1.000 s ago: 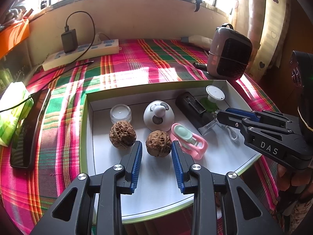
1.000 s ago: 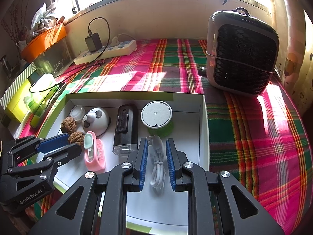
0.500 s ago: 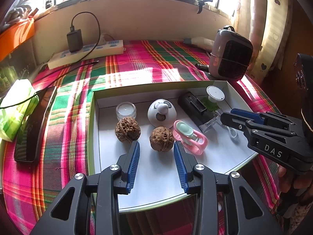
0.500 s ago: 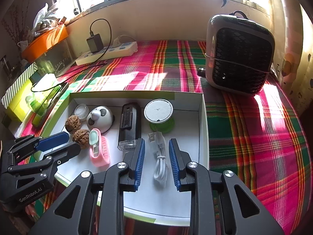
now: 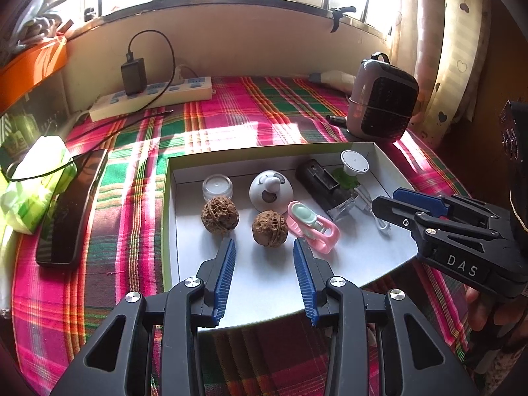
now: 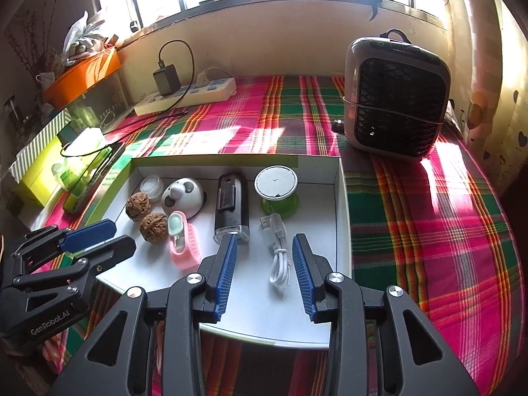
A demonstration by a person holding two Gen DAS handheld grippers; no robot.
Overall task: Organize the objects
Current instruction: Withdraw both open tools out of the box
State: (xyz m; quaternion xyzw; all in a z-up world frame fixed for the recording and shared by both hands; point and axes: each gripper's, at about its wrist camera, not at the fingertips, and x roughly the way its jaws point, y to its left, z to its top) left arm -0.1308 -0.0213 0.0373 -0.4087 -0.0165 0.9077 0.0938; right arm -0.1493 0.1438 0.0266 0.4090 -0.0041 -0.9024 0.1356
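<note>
Shallow white box (image 6: 340, 198) on the plaid cloth (image 6: 429, 231), its near edge overhanging toward both grippers; everything to be organized already inside it.

Along the far wall of the box, from the far left corner: small clear jar (image 5: 217, 187), white dome toy (image 5: 271, 191), black shaver-like device (image 6: 231, 203), green-based round pad (image 6: 276, 186) toward the far right corner. In front of these, two walnuts (image 5: 219, 214) side by side near the left wall, then a pink clip (image 6: 183, 244), then a coiled white cable (image 6: 279, 257) nearest the right wall. Grouped in rows, presumably so like sits with like.

Left gripper (image 5: 264, 264): jaws just been opening, now parted about halfway, nothing between the pads; second walnut (image 5: 270, 228) lying free just beyond the tips, apparently set down beside its twin.

Right gripper (image 6: 262, 267): jaws just been opening too, moderately apart, straddling the cable without pressing on it; cable resting on the box floor, slack and coiled, so likely just deposited there.

Outside the box: heater (image 6: 396, 95) at the far right of the cloth, power strip (image 5: 151, 97) along the far edge, phone (image 5: 69, 204) and green tissue pack (image 5: 33, 181) at the left edge. Black device possibly a shaver; hard to tell from these views.

Judged nearly finished.
</note>
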